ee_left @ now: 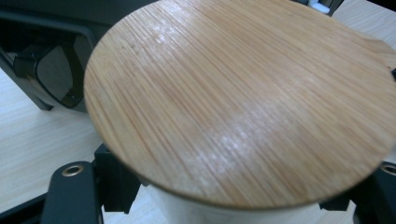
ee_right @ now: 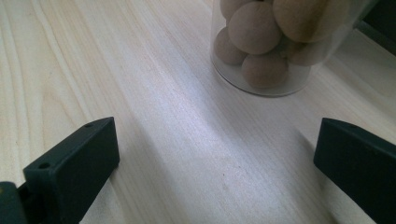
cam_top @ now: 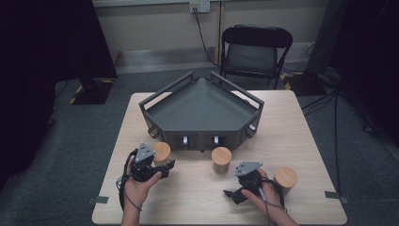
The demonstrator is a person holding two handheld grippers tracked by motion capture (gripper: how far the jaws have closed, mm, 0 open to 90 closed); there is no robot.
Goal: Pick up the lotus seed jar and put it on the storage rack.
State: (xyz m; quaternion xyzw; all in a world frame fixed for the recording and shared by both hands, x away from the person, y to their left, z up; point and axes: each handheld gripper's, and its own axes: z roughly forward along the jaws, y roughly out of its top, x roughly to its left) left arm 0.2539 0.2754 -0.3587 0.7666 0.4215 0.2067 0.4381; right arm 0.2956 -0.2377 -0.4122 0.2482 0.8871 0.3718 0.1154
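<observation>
Pale table point(cam_top: 197, 197), tray point(cam_top: 202, 110) at back: left gripper point(cam_top: 162, 167) pinches a jar point(cam_top: 162, 153); lift straight; right gripper point(cam_top: 235, 194) spread

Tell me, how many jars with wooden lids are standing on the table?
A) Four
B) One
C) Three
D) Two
C: the high view shows the left jar between the jaws of the left gripper, the middle jar in front of the dark tray, and the right jar beside the right gripper.
</observation>
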